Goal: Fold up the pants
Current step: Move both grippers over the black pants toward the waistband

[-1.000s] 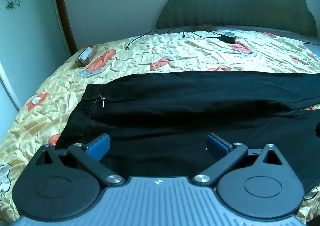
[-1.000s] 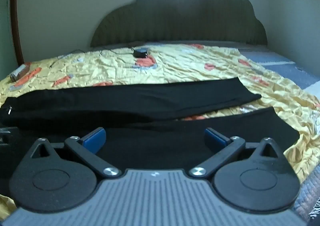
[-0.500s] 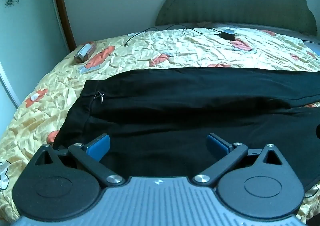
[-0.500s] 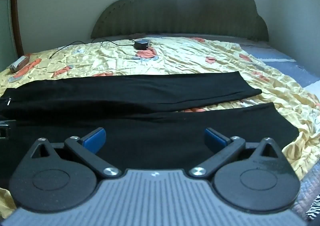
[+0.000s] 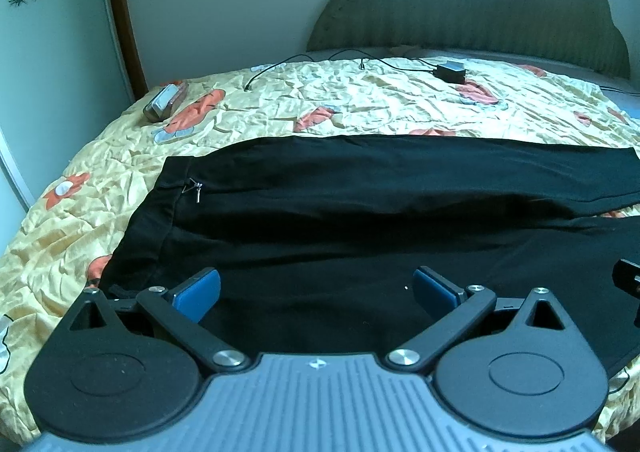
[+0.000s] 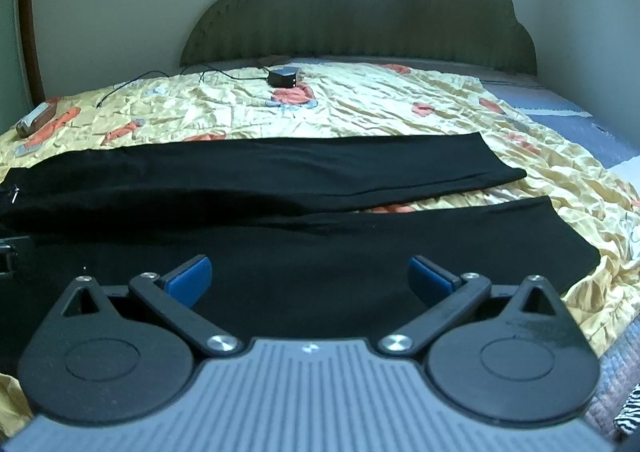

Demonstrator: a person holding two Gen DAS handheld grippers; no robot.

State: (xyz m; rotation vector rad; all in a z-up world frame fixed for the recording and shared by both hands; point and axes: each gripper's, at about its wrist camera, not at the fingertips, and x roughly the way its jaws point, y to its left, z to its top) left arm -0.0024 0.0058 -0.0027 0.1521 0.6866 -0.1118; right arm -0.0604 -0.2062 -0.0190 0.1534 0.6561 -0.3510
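Black pants (image 5: 340, 211) lie flat across a yellow flowered bedspread, waistband to the left with a small zipper pull (image 5: 197, 187), both legs running to the right. In the right wrist view the two legs (image 6: 280, 179) spread slightly apart toward their hems. My left gripper (image 5: 316, 288) is open above the near hip area, blue pads wide apart with nothing between them. Over the near leg, my right gripper (image 6: 308, 276) is also open and holds nothing. A corner of the right gripper (image 5: 628, 280) shows at the right edge of the left wrist view.
A black charger (image 5: 451, 72) with its cable lies near the padded headboard (image 6: 360, 11). A small metal case (image 5: 162, 105) rests at the bed's far left. The bedspread (image 6: 380, 111) ends at the right, where a grey mattress (image 6: 560, 107) shows.
Both grippers have tilted and drawn back slightly, so the pants and bed sit lower and more fully in each view. Both stay open; the pants have not moved.
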